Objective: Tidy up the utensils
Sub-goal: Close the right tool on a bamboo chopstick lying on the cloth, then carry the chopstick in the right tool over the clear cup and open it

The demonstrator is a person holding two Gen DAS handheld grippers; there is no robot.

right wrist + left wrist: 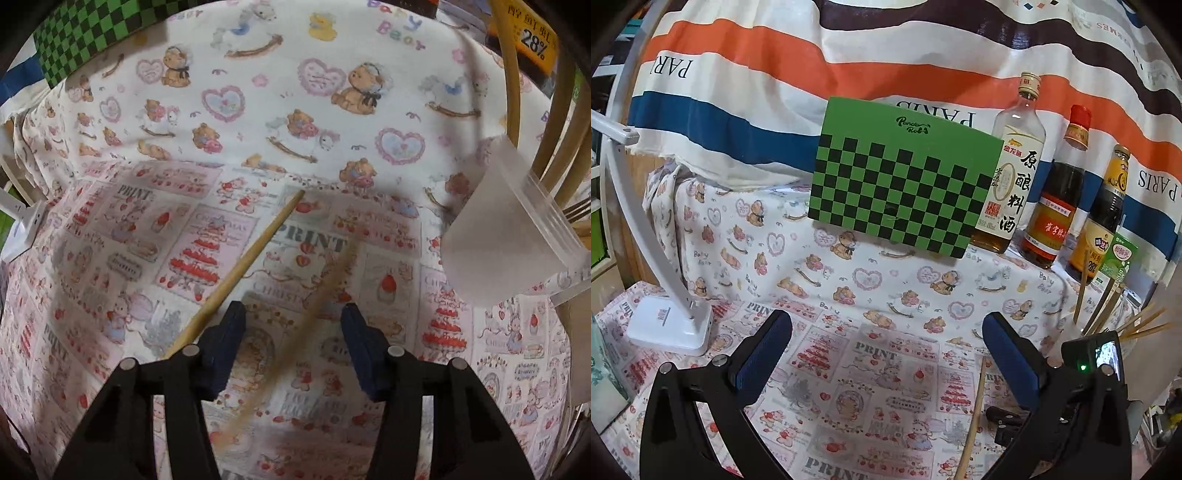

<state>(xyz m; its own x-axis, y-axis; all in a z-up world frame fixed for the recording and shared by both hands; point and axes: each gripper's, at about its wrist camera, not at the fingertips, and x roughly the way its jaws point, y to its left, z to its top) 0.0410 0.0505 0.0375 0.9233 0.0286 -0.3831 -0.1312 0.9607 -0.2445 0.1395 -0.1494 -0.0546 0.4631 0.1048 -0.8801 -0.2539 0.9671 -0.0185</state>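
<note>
Right gripper (293, 341) half open, blurred chopstick (295, 339) between its pads, contact unclear. Second chopstick (243, 264) lies left. Left gripper (886, 354) open, empty.

Wide-open left hand-held gripper (886, 354) over printed tablecloth (849, 369), green checkered box (901, 192) and three bottles (1060, 192) beyond.

"PARIS" on striped cloth (849, 66), "28%" on bottle label (532, 40)

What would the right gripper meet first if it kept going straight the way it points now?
Probably the blurred chopstick lying between the right gripper's open fingers, then the printed cloth under it. Depth is unclear, and the pads don't touch it.
</note>
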